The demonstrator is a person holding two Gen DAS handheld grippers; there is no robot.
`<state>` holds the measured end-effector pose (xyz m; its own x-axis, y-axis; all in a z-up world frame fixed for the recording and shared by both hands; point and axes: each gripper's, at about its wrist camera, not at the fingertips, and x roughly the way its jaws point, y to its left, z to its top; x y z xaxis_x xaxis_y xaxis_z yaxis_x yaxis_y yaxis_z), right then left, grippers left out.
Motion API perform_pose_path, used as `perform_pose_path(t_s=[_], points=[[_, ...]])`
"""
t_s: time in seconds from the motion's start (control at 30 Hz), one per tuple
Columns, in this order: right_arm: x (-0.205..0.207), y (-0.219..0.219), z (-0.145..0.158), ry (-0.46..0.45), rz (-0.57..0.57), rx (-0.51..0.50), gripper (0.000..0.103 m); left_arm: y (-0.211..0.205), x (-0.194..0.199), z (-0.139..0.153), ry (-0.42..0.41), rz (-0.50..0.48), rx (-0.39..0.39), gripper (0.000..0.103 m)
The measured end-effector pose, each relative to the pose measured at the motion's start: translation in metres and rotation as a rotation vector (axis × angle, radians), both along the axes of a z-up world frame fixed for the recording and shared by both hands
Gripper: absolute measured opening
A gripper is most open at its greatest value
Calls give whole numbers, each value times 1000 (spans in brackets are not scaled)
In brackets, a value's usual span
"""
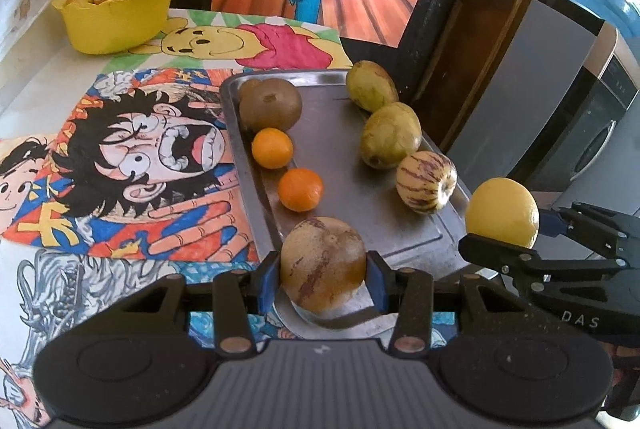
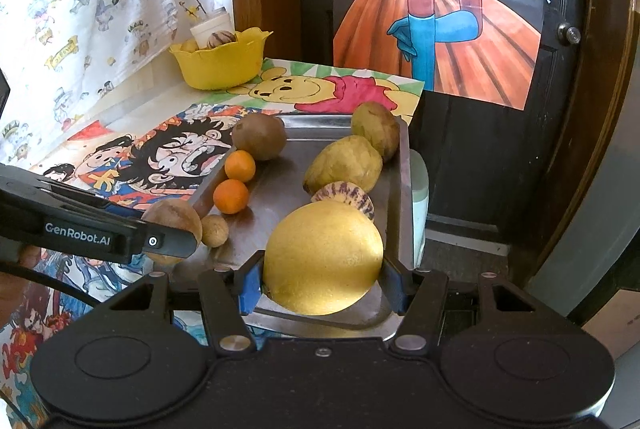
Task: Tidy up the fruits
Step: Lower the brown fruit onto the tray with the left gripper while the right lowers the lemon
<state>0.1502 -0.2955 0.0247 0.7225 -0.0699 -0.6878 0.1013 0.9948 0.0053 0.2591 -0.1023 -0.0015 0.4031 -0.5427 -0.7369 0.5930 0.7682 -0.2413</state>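
Striped fruit (image 2: pixel 347 197) mostly hidden behind lemon (image 2: pixel 322 256); bowl (image 1: pixel 116 16) contents blurry.

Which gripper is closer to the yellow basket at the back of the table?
Left. The left gripper, holding a tan fruit, sits on the yellow basket's side of the tray; the right gripper, holding a lemon, is farther across.
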Motion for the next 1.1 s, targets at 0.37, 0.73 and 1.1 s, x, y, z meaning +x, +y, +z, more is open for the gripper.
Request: perform_pose_path(t_s=[0.37, 0.73, 1.1], points=[[0, -8, -8, 21, 20, 8, 60, -5, -7, -5, 4, -10, 14, 49], [-1, -15, -14, 26, 38, -3, 60, -12, -8, -10, 13, -25, 25, 49], [6, -16, -22, 40, 76, -9, 61, -15, -4, -12, 11, -25, 37, 49]])
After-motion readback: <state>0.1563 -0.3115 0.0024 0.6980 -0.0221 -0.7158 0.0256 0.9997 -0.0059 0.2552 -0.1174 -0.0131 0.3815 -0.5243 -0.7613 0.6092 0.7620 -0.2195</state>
